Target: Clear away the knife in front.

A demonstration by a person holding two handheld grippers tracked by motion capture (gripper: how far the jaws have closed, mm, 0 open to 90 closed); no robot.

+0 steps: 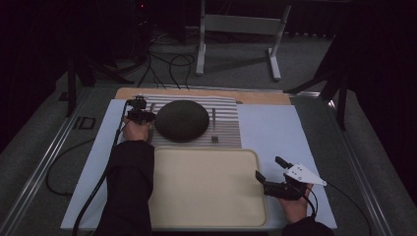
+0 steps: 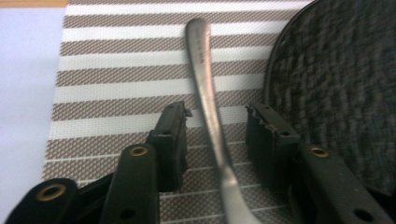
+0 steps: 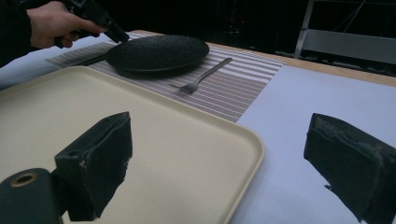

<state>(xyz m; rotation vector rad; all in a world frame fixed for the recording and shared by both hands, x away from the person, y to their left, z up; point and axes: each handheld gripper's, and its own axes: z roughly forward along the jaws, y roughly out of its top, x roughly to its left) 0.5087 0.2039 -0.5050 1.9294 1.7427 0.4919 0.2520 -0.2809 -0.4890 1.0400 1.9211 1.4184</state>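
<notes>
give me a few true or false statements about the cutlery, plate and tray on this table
1. A metal utensil handle lies between the left gripper's fingers. True; the pads do not yet press on it.
2. The fork lies on the tray. False: it lies on the striped placemat, right of the dark plate.
3. The tray holds nothing. True.
4. The right gripper holds the plate. False: it is open beside the tray's right edge.
5. The plate sits on the placemat. True.
</notes>
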